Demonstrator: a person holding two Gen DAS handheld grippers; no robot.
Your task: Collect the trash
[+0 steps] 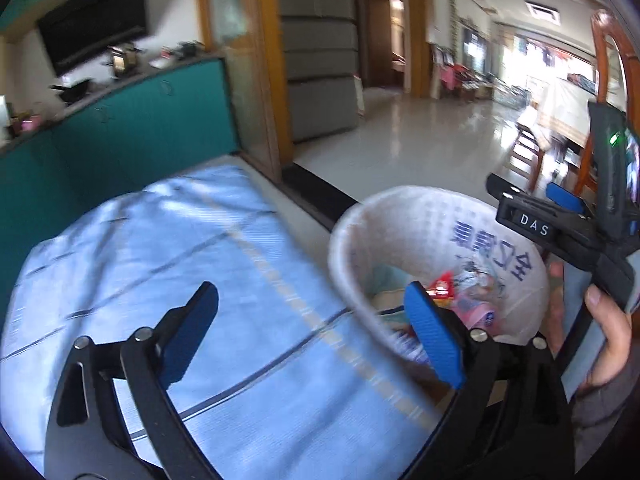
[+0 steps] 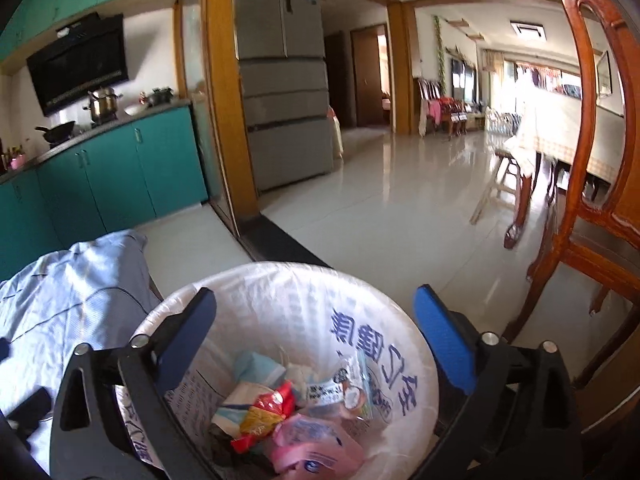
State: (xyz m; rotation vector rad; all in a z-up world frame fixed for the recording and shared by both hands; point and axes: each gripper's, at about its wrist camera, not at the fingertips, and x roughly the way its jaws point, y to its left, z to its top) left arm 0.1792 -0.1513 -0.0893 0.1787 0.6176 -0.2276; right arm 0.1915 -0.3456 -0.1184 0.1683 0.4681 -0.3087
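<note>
right gripper (image 2: 316, 336) agape over trash bin (image 2: 304, 280), wrappers (image 2: 276, 404) below.

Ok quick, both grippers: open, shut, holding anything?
Left gripper: open, empty, over the blue cloth.
Right gripper: open, empty, above the lined trash bin.

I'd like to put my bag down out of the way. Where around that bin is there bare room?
The pale tiled floor is bare between the fridge and the wooden chair. The blue cloth left of the bin is also free on top. The bin itself is crowded with wrappers, and both open grippers hang over that area.
</note>
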